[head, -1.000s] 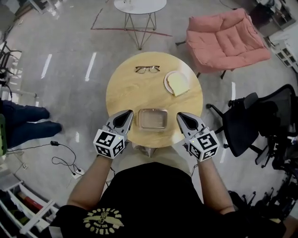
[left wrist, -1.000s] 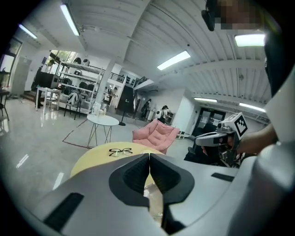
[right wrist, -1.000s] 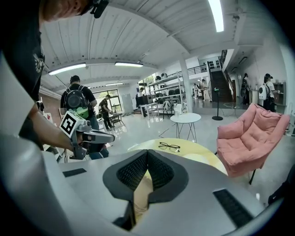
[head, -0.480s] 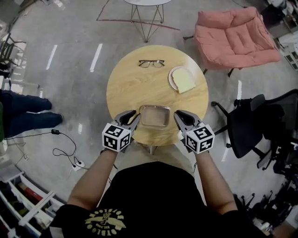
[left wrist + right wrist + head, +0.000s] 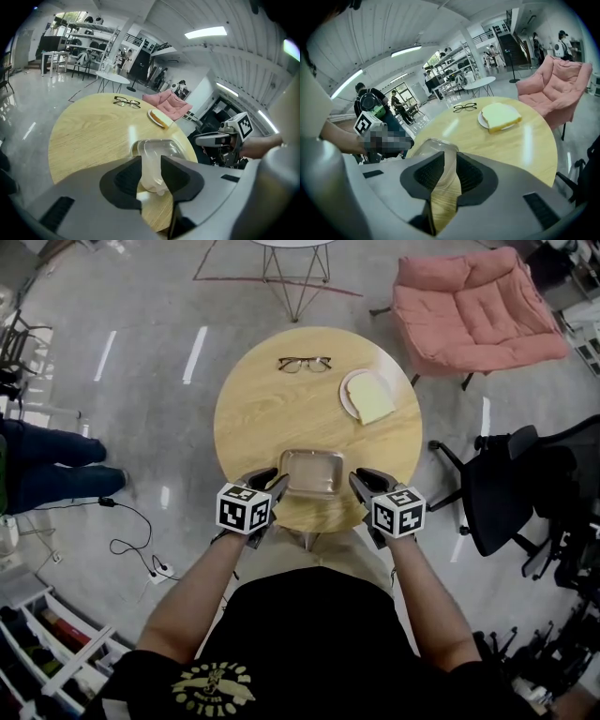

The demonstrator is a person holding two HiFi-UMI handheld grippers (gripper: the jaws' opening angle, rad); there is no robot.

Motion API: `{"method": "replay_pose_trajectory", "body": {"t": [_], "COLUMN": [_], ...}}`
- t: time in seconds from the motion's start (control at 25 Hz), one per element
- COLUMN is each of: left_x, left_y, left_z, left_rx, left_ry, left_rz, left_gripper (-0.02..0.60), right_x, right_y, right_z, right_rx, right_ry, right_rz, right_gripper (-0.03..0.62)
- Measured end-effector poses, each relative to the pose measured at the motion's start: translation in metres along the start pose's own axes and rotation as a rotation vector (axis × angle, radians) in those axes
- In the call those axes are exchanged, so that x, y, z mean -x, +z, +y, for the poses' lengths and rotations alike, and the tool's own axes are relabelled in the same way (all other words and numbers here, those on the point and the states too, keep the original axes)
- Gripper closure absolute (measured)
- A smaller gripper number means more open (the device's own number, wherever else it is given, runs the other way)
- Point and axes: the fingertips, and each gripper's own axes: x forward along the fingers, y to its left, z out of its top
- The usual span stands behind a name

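Where the round table [image 5: 253, 418] comes nearest the person, a clear container [image 5: 312, 472] sits just inside the edge, with a gripper at each of its near corners. The left gripper [image 5: 272, 486] comes in from the left. Its own view shows the jaws a little apart, with a corner of the container [image 5: 157, 146] filling the gap and both inner faces against the plastic. The right gripper [image 5: 361, 482] mirrors it from the other side. Its jaws stand closer together, nipped on the rim of the container [image 5: 433, 146], and bare wood shows through the lower part of the gap. The container's far side lies on the table (whether its near side is clear of the wood, I cannot tell). Well apart from it, glasses [image 5: 305, 363] lie at the far edge, and a plate [image 5: 345, 390] with a slice of bread [image 5: 370, 401] sits toward the far right. Beyond the table stands a pink armchair [image 5: 478, 306], and a black chair [image 5: 506, 484] is to the right.
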Motion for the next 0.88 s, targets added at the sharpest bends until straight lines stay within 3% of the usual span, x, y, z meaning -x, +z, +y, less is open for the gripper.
{"method": "replay_pose_trajectory", "body": {"t": [0.24, 0.6, 0.88], "left_x": [-0.007, -0.014, -0.016], "left_y": [-0.009, -0.016, -0.015], "left_z": [0.004, 0.008, 0.011], "left_rx": [0.022, 0.035, 0.052], "left_ry": [0.007, 0.014, 0.013], "left_rz": [0.035, 0.050, 0.046], "left_gripper": [0.453, 0.454, 0.454], "right_x": [-0.016, -0.034, -0.036], "right_y": [-0.018, -0.037, -0.034], "right_z": [-0.011, -0.013, -0.010], "right_rx": [-0.124, -0.182, -0.243], "right_ry": [0.028, 0.065, 0.088], "right_rz": [0.035, 0.076, 0.046], "right_gripper": [0.473, 0.465, 0.534]}}
